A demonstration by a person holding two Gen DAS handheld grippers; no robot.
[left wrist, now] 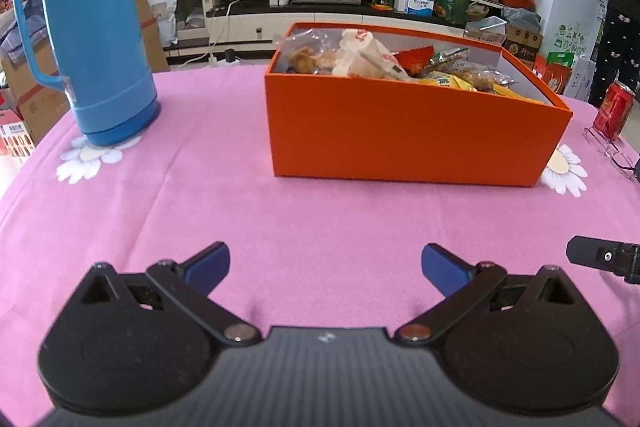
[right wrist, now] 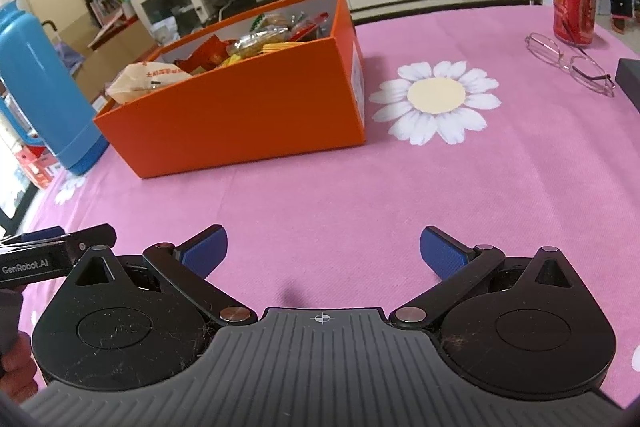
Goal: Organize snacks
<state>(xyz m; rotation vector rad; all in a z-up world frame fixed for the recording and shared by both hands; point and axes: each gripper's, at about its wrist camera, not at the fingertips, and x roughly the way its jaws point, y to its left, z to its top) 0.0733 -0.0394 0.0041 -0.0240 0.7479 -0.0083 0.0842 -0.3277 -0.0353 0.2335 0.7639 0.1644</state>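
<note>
Beyond both spread, empty tongs [left wrist: 325, 267] [right wrist: 323, 250]: orange snack box [left wrist: 400, 135], well apart.

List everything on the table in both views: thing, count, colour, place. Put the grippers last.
tablecloth: one, pink with white daisies, covers the table.
box: one, orange, open, mid-table.
snack packets: several, mixed white, red and yellow, piled inside the box.
thermos: one, blue with handle, upright, left of the box.
can: one, red, upright, far right of the table.
eyeglasses: one pair, thin metal frame, lying in front of the can.
dark object: one, only a corner visible at the right edge.
left gripper: black with blue pads, open, empty, above the near cloth.
right gripper: same, open, empty.
</note>
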